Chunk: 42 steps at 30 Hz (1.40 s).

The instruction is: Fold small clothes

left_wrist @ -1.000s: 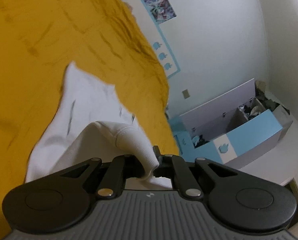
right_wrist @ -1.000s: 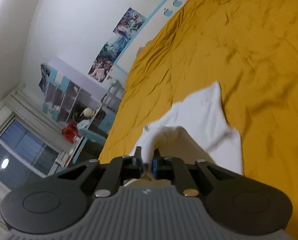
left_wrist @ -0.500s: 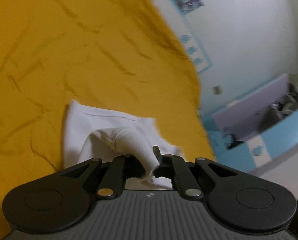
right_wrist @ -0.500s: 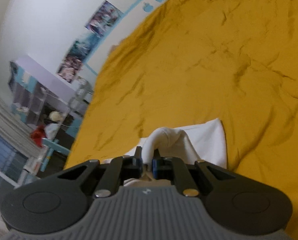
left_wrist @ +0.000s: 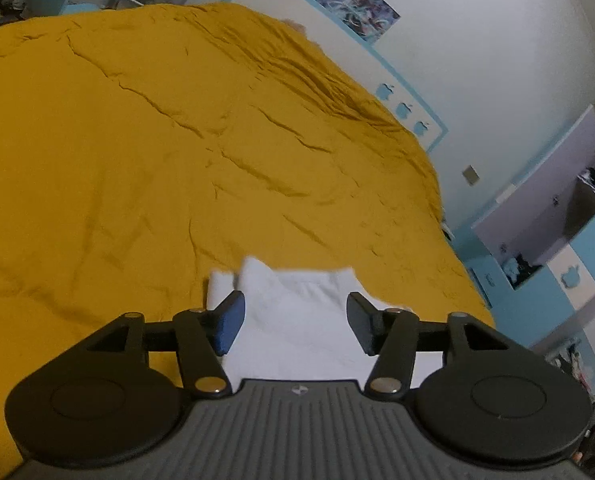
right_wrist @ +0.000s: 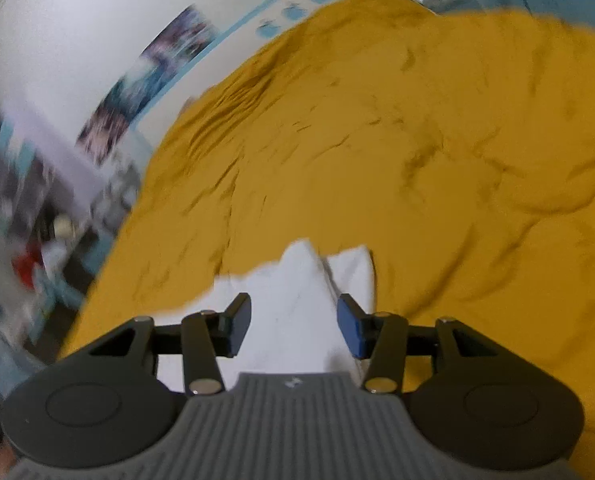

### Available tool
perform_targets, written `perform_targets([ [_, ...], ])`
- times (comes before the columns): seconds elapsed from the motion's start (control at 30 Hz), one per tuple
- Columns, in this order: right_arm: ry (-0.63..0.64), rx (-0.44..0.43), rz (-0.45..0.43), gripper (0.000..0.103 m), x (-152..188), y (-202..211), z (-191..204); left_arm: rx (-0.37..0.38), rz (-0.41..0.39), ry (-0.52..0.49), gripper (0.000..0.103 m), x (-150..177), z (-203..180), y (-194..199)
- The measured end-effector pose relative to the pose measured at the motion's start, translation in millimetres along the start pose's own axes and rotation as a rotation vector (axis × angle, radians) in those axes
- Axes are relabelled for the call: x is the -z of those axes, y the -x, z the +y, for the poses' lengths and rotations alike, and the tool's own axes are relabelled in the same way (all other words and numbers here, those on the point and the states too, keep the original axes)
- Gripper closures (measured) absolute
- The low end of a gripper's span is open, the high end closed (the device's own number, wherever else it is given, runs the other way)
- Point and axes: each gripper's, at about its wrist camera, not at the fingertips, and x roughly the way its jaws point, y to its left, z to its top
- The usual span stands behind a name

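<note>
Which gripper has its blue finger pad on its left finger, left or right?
The left gripper: its blue pad is on the left finger. On the right gripper the blue pad is on the right finger. Both hang open over the white cloth garment.

Dim, warm indoor light with strong fisheye warp; the left wrist view is fairly sharp, the right wrist view smeared by motion.

In the left wrist view the wrinkled mustard-yellow bedspread (left_wrist: 145, 152) shows crisp creases with soft, shallow shadows, while the far edge of the small white cotton garment (left_wrist: 297, 312) is slightly blurred; the pale wall at upper right is evenly lit without glare, and straight lines bow toward dark corners. In the right wrist view the bedspread (right_wrist: 417, 140) is soft throughout, the wall posters (right_wrist: 145, 80) and the shelving at the left edge streak heavily, and the garment's (right_wrist: 289, 312) outline is fuzzy. Colours look grainy and muted.
</note>
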Motion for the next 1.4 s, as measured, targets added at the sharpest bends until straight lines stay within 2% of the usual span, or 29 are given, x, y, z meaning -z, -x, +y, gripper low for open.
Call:
perform_targets([
  [0.1,0.144,0.032,0.005,0.046,23.9,35.3,9.1,-0.045,0.008,-0.097,0.039,28.2,-2.6,35.6],
  [0.2,0.205,0.052,0.06,0.046,53.1,54.1,-3.9,-0.101,0.054,-0.208,0.038,59.6,-0.7,56.5],
  [0.27,0.232,0.067,0.09,0.046,66.4,58.8,-11.1,-0.135,0.103,-0.241,0.037,80.6,-2.6,65.0],
  [0.33,0.235,0.077,0.103,0.046,74.7,60.2,-16.7,-0.144,0.149,-0.235,0.037,93.8,-0.9,65.9],
  [0.47,0.209,0.08,0.098,0.046,79.5,52.9,-23.7,-0.16,0.179,-0.189,0.037,100.3,7.1,56.1],
  [0.6,0.218,0.084,0.106,0.047,85.6,48.0,-20.8,-0.072,0.191,-0.123,0.039,99.6,15.7,45.7],
  [0.7,0.249,0.085,0.108,0.046,86.6,42.8,-12.4,-0.061,0.201,-0.062,0.044,97.8,23.0,37.9],
  [0.8,0.289,0.076,0.116,0.047,88.7,37.8,-4.1,-0.044,0.204,-0.049,0.049,101.0,22.9,28.4],
  [0.83,0.303,0.072,0.133,0.049,90.1,34.8,-1.9,-0.034,0.206,-0.045,0.058,102.1,23.4,26.7],
  [0.87,0.315,0.069,0.145,0.073,91.8,32.5,0.2,-0.022,0.209,-0.038,0.075,103.7,24.0,24.9],
  [0.9,0.329,0.077,0.158,0.103,93.3,29.5,2.4,-0.014,0.216,-0.034,0.084,105.0,24.2,23.0],
  [1.0,0.336,0.082,0.156,0.103,92.6,28.8,6.2,-0.017,0.205,-0.058,0.089,105.3,18.3,23.5],
  [1.1,0.326,0.051,0.098,0.103,78.9,52.7,10.2,0.045,0.17,-0.043,0.091,90.4,14.9,42.1],
  [1.17,0.359,0.059,0.075,0.103,69.9,68.9,12.8,0.044,0.181,-0.027,0.092,80.4,15.0,53.0],
  [1.23,0.363,0.059,0.119,0.103,66.1,72.7,6.4,0.024,0.231,-0.026,0.092,81.7,18.5,50.8],
  [1.33,0.345,0.09,0.191,0.103,78.0,58.8,-12.8,-0.055,0.336,-0.023,0.092,101.4,35.0,28.1],
  [1.4,0.315,0.099,0.219,0.103,89.4,48.2,-23.4,-0.043,0.337,0.022,0.092,108.9,49.0,19.3],
])
